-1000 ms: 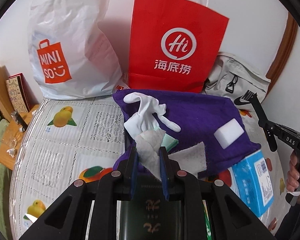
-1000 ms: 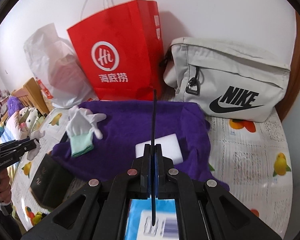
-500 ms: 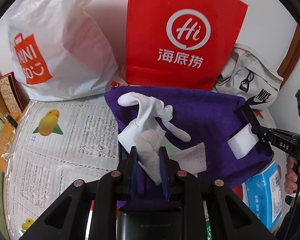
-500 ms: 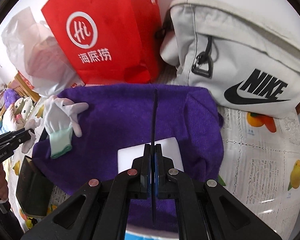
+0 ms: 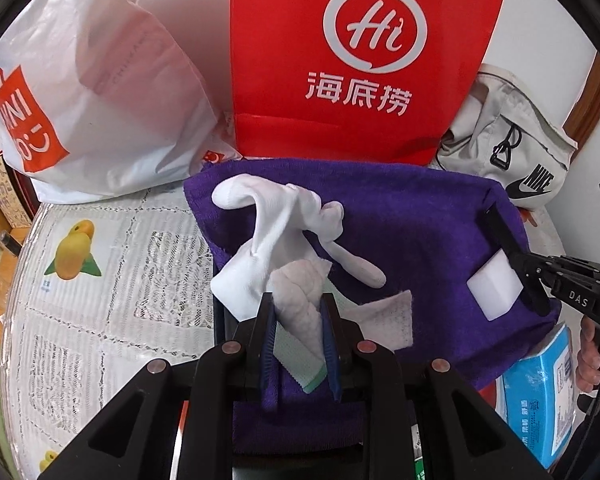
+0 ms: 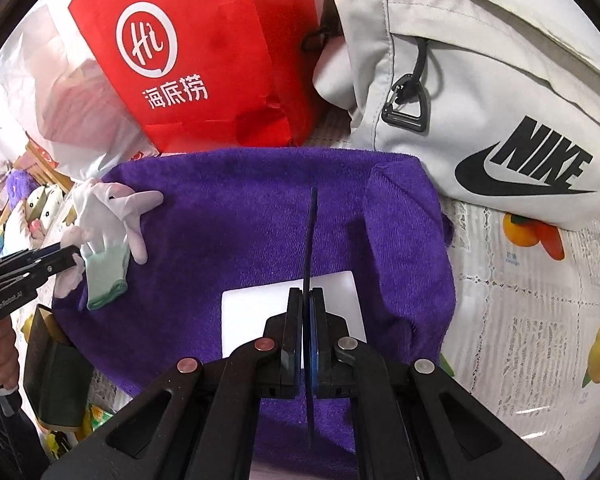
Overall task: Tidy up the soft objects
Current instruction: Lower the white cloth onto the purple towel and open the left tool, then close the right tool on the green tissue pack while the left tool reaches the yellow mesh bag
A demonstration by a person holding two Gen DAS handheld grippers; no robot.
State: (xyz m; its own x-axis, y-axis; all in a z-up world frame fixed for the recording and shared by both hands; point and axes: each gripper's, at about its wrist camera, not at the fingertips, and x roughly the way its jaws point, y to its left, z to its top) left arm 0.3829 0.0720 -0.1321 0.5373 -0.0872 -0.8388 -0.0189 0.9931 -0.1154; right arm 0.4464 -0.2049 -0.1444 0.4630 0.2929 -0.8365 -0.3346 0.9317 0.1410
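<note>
The left tool (image 5: 298, 312) is clamped on a crumpled white wipe (image 5: 300, 300) that stands up between its blue pads, just above the near edge of the purple towel (image 5: 420, 232). A white glove (image 5: 284, 216) with a green cuff lies on the towel's left part, touching the wipe, its fingers splayed. A second flat white wipe (image 5: 388, 320) rests on the towel just right of the tool. The right tool (image 6: 306, 300) grips a thin black flat object (image 6: 311, 240), seen edge-on, over a white sponge block (image 6: 260, 312) lying on the towel. Behind the towel stand a red Haidilao paper bag (image 5: 360, 60), a white Miniso plastic bag (image 5: 100, 80) and a grey Nike bag (image 6: 480, 80). A blue tissue pack (image 5: 540, 392) sits on the fruit-print worktop (image 5: 100, 300) by the towel's right corner
</note>
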